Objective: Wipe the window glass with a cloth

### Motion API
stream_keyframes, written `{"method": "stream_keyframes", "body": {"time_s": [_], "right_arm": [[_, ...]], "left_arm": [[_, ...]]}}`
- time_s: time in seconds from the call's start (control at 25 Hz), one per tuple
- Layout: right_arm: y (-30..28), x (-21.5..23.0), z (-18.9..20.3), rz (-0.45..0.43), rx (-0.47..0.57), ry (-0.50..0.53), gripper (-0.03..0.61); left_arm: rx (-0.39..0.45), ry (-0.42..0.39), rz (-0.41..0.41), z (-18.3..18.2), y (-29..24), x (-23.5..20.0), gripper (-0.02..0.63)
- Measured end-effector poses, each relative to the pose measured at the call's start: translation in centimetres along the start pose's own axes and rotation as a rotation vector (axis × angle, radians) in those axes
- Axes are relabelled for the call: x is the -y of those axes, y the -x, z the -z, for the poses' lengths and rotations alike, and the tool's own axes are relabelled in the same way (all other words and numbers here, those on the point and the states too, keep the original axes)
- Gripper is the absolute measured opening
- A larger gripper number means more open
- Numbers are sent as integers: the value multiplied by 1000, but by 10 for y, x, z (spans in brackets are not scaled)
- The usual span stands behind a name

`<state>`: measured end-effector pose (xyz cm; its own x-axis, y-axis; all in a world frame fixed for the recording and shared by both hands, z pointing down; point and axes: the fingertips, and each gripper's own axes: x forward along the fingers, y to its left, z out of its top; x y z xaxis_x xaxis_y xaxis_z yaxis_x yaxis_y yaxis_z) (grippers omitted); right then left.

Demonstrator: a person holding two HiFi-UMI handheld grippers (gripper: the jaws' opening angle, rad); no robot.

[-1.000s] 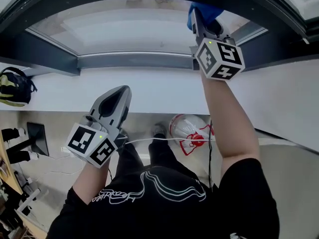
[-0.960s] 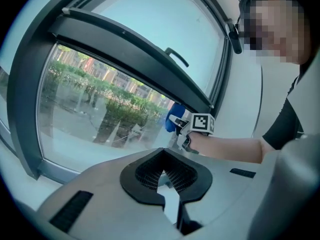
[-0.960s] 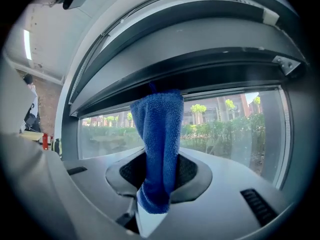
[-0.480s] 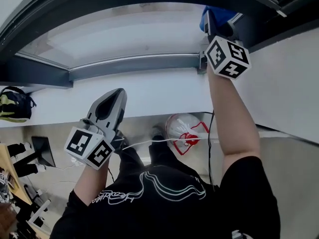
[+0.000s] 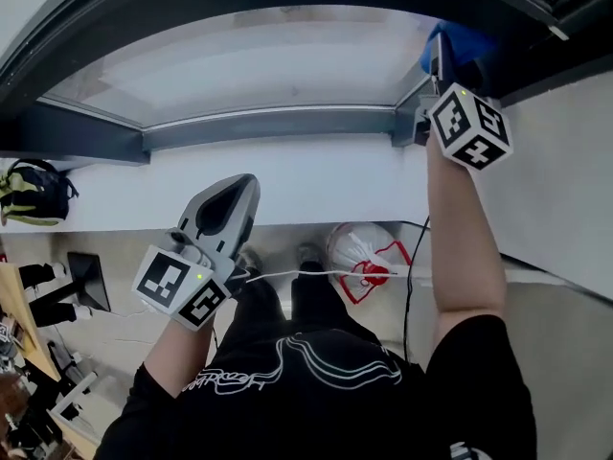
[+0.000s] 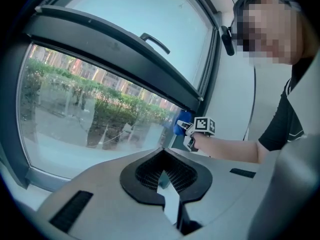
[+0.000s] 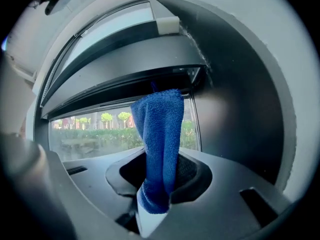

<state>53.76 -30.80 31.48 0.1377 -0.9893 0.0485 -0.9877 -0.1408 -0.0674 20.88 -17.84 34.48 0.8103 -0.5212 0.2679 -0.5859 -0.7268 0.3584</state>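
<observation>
Blue microfibre cloth [image 7: 159, 144], folded into a long strip, stands out of the right gripper [image 7: 152, 191], whose jaws pinch its lower end. Its free end reaches the dark window frame [image 7: 125, 69] at the right corner of the window glass [image 5: 268, 60], so nearly all the pane lies to its left. The left gripper [image 5: 230, 204] hangs well apart, jaws together and empty.

the window glass [image 5: 259, 60] lies ahead, with the sill [image 5: 287, 175] just below its frame [image 5: 268, 127]. the right hand-held gripper [image 5: 441, 57] is up at the pane's right corner, with the cloth [image 5: 462, 38] between its jaws. the left hand-held gripper [image 5: 238, 192] sits lower and left, before the sill, apart from the glass. a bag [image 5: 359, 247] lies on the floor between the arms, and a backpack [image 5: 34, 192] lies far left.
</observation>
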Motion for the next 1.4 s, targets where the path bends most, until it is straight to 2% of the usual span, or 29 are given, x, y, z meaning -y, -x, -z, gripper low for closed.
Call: {"method": "stream_keyframes", "body": {"time_s": [0.2, 0.32, 0.56, 0.72, 1.12, 1.4], "right_arm": [[13, -51, 24, -42, -7, 47, 92], [26, -106, 45, -118, -14, 73, 93], [37, -234, 82, -277, -27, 75, 94], [22, -328, 104, -408, -35, 50, 92], [11, -567, 135, -651, -35, 38, 94], [-13, -684, 154, -757, -23, 89, 94]], "left_arm": [[61, 87, 1, 11, 11, -53, 5], [105, 72, -36, 17, 23, -85, 5], [136, 61, -78, 29, 67, -149, 5], [165, 85, -154, 38, 107, -196, 5], [183, 145, -284, 64, 244, -292, 6], [197, 196, -381, 86, 307, -342, 6]]}}
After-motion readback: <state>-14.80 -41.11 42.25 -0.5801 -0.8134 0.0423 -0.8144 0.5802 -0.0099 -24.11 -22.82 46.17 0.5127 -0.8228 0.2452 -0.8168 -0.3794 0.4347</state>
